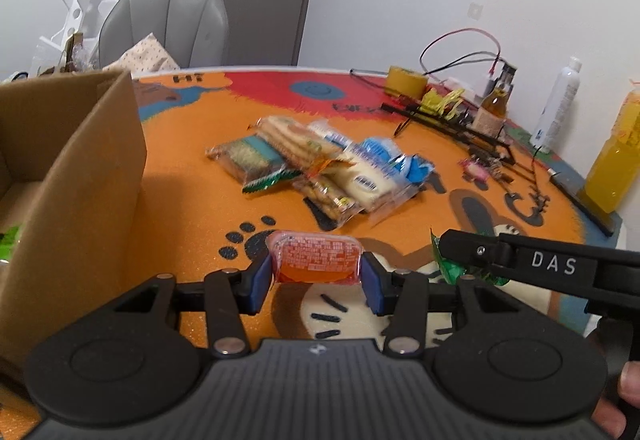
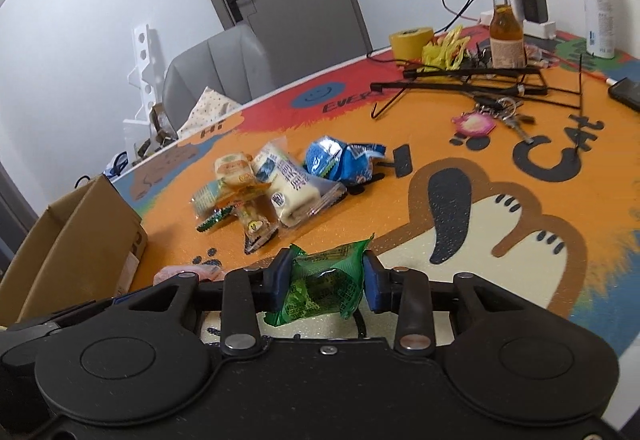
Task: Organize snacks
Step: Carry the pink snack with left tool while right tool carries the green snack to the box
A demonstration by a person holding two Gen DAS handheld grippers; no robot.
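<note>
gripping red jelly cup (image 1: 316, 260) in left tongs (image 1: 317, 276), green packet (image 2: 324, 286) in right tongs (image 2: 325, 282).

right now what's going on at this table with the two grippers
A person is sorting snacks with a handheld gripper in each hand. The left gripper is shut on a red jelly cup, held beside an open cardboard box. The right gripper is shut on a green snack packet. A pile of wrapped snacks lies on the orange cartoon mat, not yet boxed.
</note>
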